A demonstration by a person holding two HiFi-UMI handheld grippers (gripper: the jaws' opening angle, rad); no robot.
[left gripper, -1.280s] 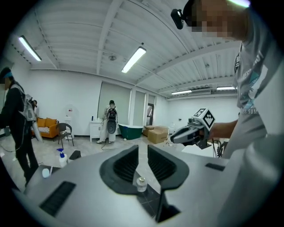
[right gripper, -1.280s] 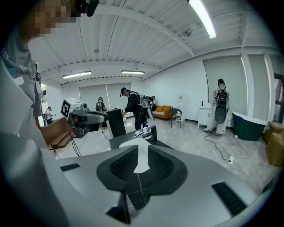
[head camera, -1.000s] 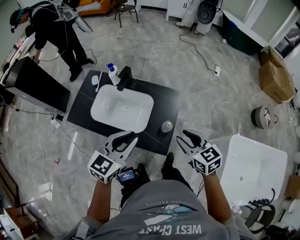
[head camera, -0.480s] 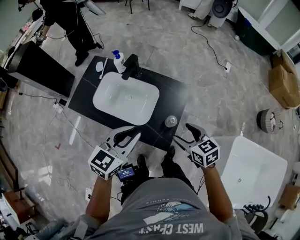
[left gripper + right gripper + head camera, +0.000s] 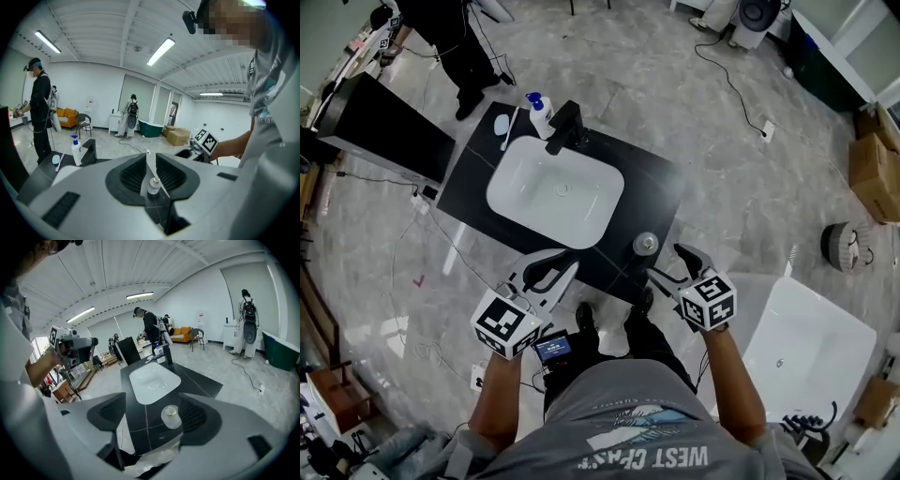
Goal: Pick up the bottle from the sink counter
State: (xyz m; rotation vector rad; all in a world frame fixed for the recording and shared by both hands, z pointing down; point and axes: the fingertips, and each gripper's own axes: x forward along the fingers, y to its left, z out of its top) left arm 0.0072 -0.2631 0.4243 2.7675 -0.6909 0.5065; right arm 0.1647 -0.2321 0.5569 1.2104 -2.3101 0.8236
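A small clear bottle with a round cap stands upright near the front right corner of the black sink counter. My right gripper hovers just short of it. Its jaws are spread wide and still opening. In the right gripper view the bottle sits ahead of the right gripper, close to the right-hand pad, untouched. My left gripper hangs over the counter's front edge. The left gripper has only a thin slit between its jaws, and the bottle shows far off through it.
A white basin fills the middle of the counter. A black faucet and a blue-pump soap dispenser stand at its back. A white tub lies to the right. A person stands beyond a black cabinet.
The right gripper's jaws have spread much wider. Both grippers have edged closer to the counter's front edge, and the head view has shifted so the counter sits nearer.
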